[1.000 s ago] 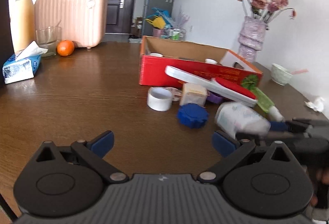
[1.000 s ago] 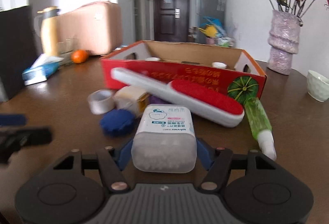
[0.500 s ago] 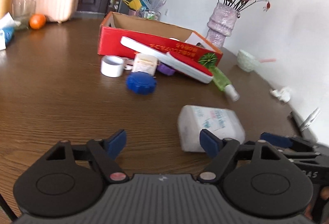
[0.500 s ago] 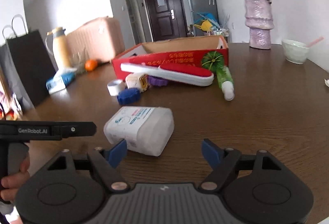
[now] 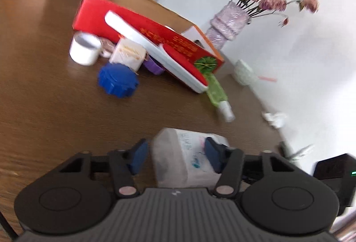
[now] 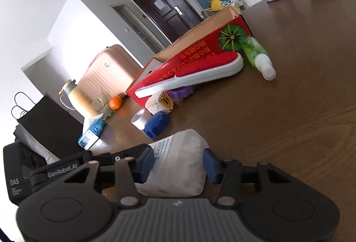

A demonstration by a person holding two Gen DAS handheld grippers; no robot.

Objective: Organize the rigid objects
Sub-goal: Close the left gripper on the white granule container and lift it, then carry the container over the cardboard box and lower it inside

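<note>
A: What is the step now, and how to do it well?

B: Both grippers are closing on the same white plastic jar (image 5: 182, 155), which lies on its side on the brown table (image 5: 44, 90). I judge it is a two-handed pick-up, so the jar can go to the red cardboard box (image 5: 142, 26). To do it well, both sides should press at the same time and evenly. The jar is round and smooth, so a late or one-sided squeeze can roll it away.

A: How do the jaws stand?

B: The left gripper (image 5: 175, 155) is closing, with the jar between its blue pads. The right pad seems to touch the label; beside the left pad I see a small gap. The right gripper (image 6: 179, 163) is also closing around the jar (image 6: 178, 166). Its pads are just beside the jar's sides, maybe touching, but I cannot tell if they already press.

A: And where is the jar in the pictures?

B: In both wrist views it is at the bottom centre of the frame, directly in front of the fingers. The box is well apart: upper left-centre in the left view, centre-right in the right view. The blue cap (image 5: 118, 80) lies between the jar and the box.
</note>
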